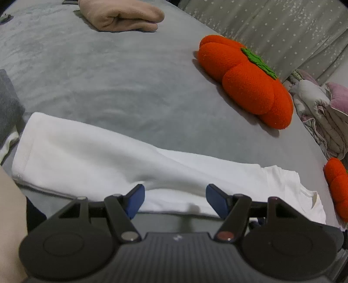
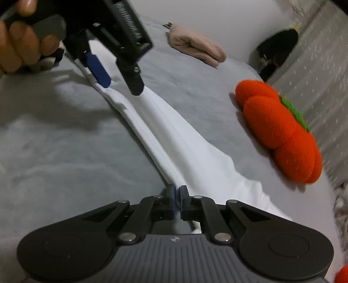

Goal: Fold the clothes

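Right gripper (image 2: 176, 196) pinches near edge of white garment (image 2: 174, 139), left gripper (image 1: 174, 200) spread w/ nothing held; half-folded strip, further folds left, beige one (image 1: 121, 16) done at bed's (image 1: 104, 78) far edge.

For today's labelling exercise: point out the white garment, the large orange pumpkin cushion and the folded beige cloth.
white garment (image 1: 87, 152), left wrist view, its flat middle.
orange pumpkin cushion (image 1: 245, 87), left wrist view, a front lobe.
folded beige cloth (image 1: 121, 17), left wrist view, its top fold.

white garment (image 1: 91, 150): smooth matt cloth you're handling | bed cover (image 1: 104, 74): grey plush, soft nap | pumpkin cushions (image 1: 245, 85): fuzzy orange knit, green felt-like top | folded beige piece (image 1: 121, 17): fleecy | left gripper (image 1: 175, 201): matt black plastic, blue rubbery pads, metal pivots
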Motion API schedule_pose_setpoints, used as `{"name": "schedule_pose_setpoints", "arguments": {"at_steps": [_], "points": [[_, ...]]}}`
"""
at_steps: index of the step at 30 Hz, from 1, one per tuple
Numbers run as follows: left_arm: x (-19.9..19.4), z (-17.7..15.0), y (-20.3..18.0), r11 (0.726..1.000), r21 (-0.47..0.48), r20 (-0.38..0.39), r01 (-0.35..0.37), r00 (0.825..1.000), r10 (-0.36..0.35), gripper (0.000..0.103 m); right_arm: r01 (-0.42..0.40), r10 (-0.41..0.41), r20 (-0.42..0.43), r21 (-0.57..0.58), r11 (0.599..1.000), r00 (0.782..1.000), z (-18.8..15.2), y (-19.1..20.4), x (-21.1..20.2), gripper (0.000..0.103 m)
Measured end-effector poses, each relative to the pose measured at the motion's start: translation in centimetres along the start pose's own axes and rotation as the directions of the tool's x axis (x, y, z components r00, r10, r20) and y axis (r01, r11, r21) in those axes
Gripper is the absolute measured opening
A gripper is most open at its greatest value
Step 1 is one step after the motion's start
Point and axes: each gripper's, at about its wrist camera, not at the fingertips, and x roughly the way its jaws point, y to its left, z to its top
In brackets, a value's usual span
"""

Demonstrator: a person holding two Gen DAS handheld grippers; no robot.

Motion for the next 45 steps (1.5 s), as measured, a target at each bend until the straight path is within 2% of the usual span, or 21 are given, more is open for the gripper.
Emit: {"name": "schedule_pose_setpoints", "arguments": {"at_steps": [4, 9, 10, 13, 22, 25, 28, 32, 39, 45], "points": [[-0.1, 0.0, 0.2, 1.0, -0.01, -0.001, 0.007, 1.0, -0.007, 0.065, 0.006, -0.004, 0.027, -0.064, 0.998, 1.0, 1.5, 1.2, 0.1, 0.016], [-0.3, 0.0, 0.5, 1.0, -0.023, -0.003, 0.012, 1.0, -0.013, 0.065, 0.012, -0.01, 0.016, -0.139, 0.99, 1.0, 3.0, 2.5, 1.2, 0.017], [-0.4, 0.0, 0.6, 1.0, -0.027, -0.002, 0.013, 1.0, -0.013, 0.065, 0.004, -0.002, 0.012, -0.134, 0.991, 1.0, 3.2, 2.5, 1.3, 0.017], [-0.9, -0.1, 1.1, 0.999, -0.032, -0.001, 0.006, 1.0, -0.006, 0.065, -0.034, 0.033, -0.005, -0.109, 0.993, 0.999, 3.8, 2.5, 1.7, 0.008], [-3.1, -0.7, 3.6, 0.999, 0.002, 0.006, -0.049, 0.999, 0.049, 0.065, -0.051, 0.053, 0.02, -0.085, 0.995, 0.998, 2.5, 3.4, 0.1, 0.007], [-3.5, -0.9, 3.8, 0.996, 0.022, 0.007, -0.086, 0.996, 0.086, 0.065, -0.027, 0.028, 0.01, -0.077, 0.997, 1.0, 3.1, 3.9, 0.6, 0.01], [-4.0, -0.8, 4.4, 0.997, 0.007, 0.002, -0.081, 0.997, 0.081, 0.065, 0.002, 0.0, 0.019, -0.112, 0.994, 1.0, 3.9, 5.0, 0.5, 0.01], [-4.7, -0.9, 5.1, 0.993, -0.002, 0.008, -0.12, 0.993, 0.12, 0.065, 0.01, -0.003, 0.046, -0.16, 0.987, 0.999, 5.2, 6.3, 0.8, 0.01], [-5.5, -0.9, 6.0, 0.991, 0.006, 0.016, -0.134, 0.991, 0.134, 0.062, -0.006, 0.018, 0.067, -0.173, 0.985, 0.998, 7.2, 8.1, 1.3, 0.01], [-6.6, -1.0, 6.9, 0.996, -0.011, 0.03, -0.092, 0.995, 0.092, 0.061, -0.068, 0.082, 0.074, -0.176, 0.982, 0.994, 6.3, 8.0, -0.3, 0.008]]}}
